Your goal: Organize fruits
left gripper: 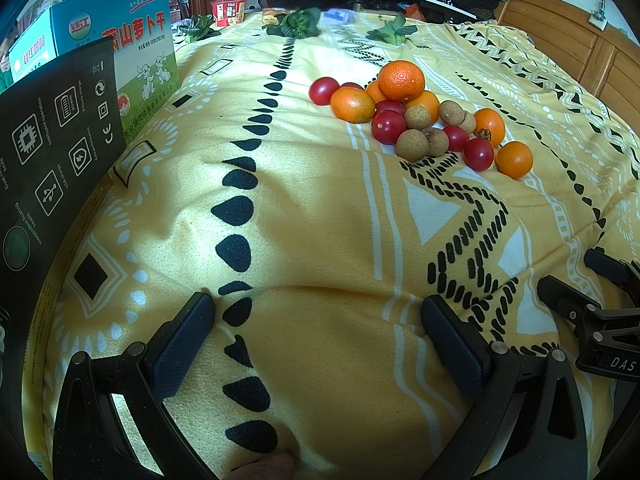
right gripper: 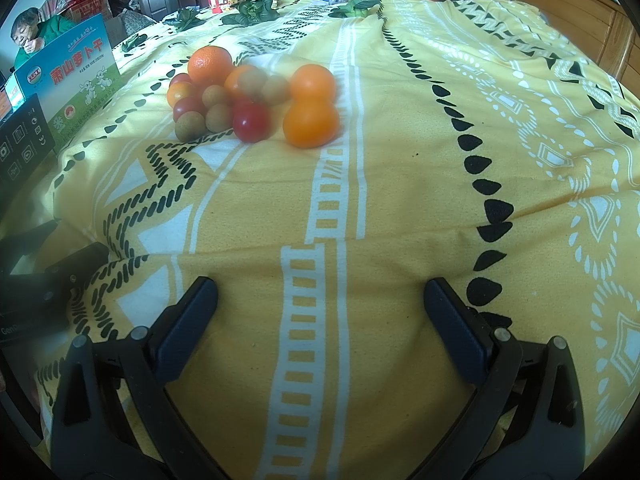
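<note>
**Yellow cloth, fruit heap untouched**

Yellow patterned bedspread (left gripper: 320, 220) fills both my views. Boxes (left gripper: 80, 100) stand at nine o'clock from my left gripper (left gripper: 318, 320), whose jaws are spread wide over bare cloth. My right gripper (right gripper: 320, 304) is equally wide apart, holding nothing. At one o'clock in the left view lies the fruit pile (left gripper: 420, 120): oranges, red tomatoes, brown longans, all touching.

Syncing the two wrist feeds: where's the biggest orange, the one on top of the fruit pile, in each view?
Left wrist: big orange upper right of centre, at the pile's far end.
Right wrist: same orange upper left, at the pile's far-left corner.
Shared landmark: blue-and-green carton, at the left in both.
</note>
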The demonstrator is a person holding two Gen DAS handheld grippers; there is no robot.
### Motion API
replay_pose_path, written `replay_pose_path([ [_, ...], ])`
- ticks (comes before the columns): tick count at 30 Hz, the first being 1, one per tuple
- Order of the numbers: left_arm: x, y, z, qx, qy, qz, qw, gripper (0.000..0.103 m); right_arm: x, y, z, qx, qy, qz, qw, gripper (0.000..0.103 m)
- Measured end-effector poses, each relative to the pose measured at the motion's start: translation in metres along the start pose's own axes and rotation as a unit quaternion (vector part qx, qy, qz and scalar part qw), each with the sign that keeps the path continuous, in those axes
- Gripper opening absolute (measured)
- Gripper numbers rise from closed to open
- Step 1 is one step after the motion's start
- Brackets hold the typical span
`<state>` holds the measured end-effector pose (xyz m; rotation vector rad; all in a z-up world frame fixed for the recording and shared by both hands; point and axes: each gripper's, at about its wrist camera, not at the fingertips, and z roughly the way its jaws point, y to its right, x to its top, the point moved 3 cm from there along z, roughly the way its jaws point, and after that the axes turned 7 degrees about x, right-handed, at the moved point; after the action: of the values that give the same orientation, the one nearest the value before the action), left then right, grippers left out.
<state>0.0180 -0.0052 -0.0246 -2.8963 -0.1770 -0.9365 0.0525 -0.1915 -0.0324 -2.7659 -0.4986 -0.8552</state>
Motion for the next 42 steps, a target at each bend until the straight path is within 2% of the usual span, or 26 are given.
replay_pose_path([
  [12, -0.002, 0.0, -0.003, -0.003, -0.001, 0.0, 1.0, 0.103, 0.0, 0.0, 0.0, 0.0, 0.0, 0.0, 1.0, 0.103],
  [19, -0.003, -0.004, -0.004, -0.02, -0.001, -0.007, 0.9998, 0.103, 0.0, 0.0, 0.0, 0.0, 0.0, 0.0, 1.0, 0.103],
  [31, -0.004, -0.004, -0.005, -0.017, 0.0, -0.005, 0.9998, 0.103, -0.001, 0.001, -0.001, -0.001, 0.002, 0.0, 1.0, 0.103],
  [35, -0.004, -0.004, -0.006, -0.02, 0.0, -0.006, 0.9998, 0.103, 0.002, -0.001, 0.0, 0.001, -0.011, 0.005, 1.0, 0.103],
  [36, -0.004, -0.005, -0.006, -0.025, 0.001, -0.009, 0.9997, 0.103, 0.003, 0.001, -0.001, 0.012, -0.021, 0.008, 1.0, 0.103],
  [39, -0.004, -0.009, -0.008, -0.039, 0.004, -0.018, 0.9991, 0.103, 0.006, 0.006, -0.015, 0.094, -0.03, 0.038, 0.994, 0.102],
  [40, -0.004, -0.01, -0.009, -0.043, 0.005, -0.02, 0.9989, 0.103, 0.007, 0.007, -0.021, 0.108, -0.024, 0.052, 0.992, 0.102],
  [42, -0.003, -0.012, -0.009, -0.048, 0.007, -0.024, 0.9986, 0.103, 0.014, 0.005, -0.043, 0.143, 0.022, 0.068, 0.987, 0.101],
])
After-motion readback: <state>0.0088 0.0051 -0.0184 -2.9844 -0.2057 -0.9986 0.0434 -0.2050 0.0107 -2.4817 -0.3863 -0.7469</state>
